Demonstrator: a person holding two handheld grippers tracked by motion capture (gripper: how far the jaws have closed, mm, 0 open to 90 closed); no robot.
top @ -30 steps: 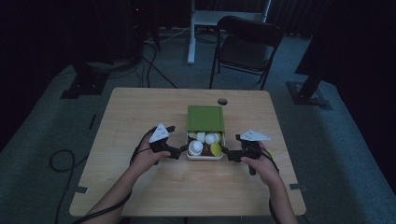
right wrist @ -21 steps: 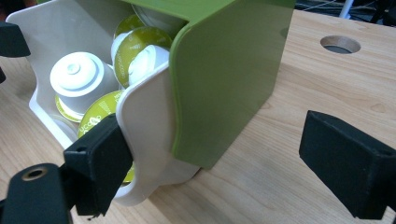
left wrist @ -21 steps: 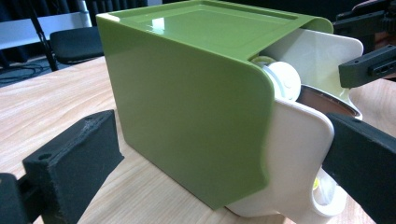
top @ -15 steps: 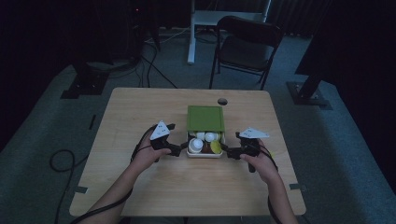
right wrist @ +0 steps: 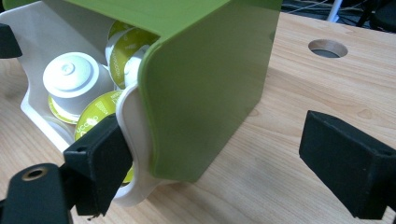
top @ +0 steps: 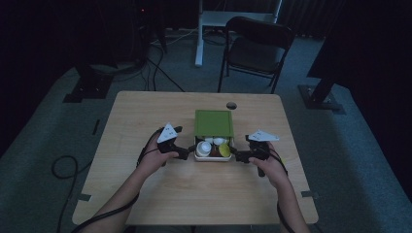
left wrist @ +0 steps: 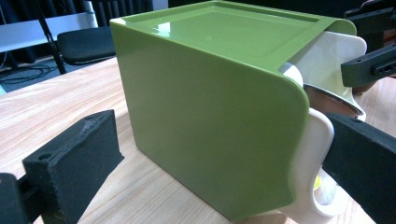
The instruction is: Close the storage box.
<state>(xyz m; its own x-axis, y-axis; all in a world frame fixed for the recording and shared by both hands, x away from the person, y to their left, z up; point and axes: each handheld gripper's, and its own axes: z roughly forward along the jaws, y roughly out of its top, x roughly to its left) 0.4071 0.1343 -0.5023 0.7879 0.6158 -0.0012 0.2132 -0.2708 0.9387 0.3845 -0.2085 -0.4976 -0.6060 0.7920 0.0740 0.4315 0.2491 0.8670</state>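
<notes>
green box [top: 214, 122] at the middle of the wooden table [top: 145, 116], a little toward the far edge, lying flat under the high view. white drawer [top: 213, 156] pulled partway out of its near end, open compartment facing the near side. coffee capsules [top: 204, 146] piled inside: white ones, yellow-green foil tops, one brown.

left gripper [top: 187, 152] hard against the drawer's left flank, jaws spread wide. in the left gripper view, green box [left wrist: 210, 116] filling the gap between the two black jaws, one jaw free over the wood, the other right beside the drawer's white handle tab [left wrist: 313, 186]. contact there too close to call.

right gripper [top: 232, 154] at the drawer's right flank, mirror image. jaws wide apart here as well. in the right gripper view, one pad pressed up to the white tab [right wrist: 135, 140] of the drawer, the other hanging clear over bare table on the far side of the green wall [right wrist: 205, 93]. capsules [right wrist: 70, 79] in plain sight in the tray, white dome and yellow-green lids.

round cable hole [top: 231, 105] in the table just beyond the box. black folding chair [top: 257, 46] on the floor past the far edge.
</notes>
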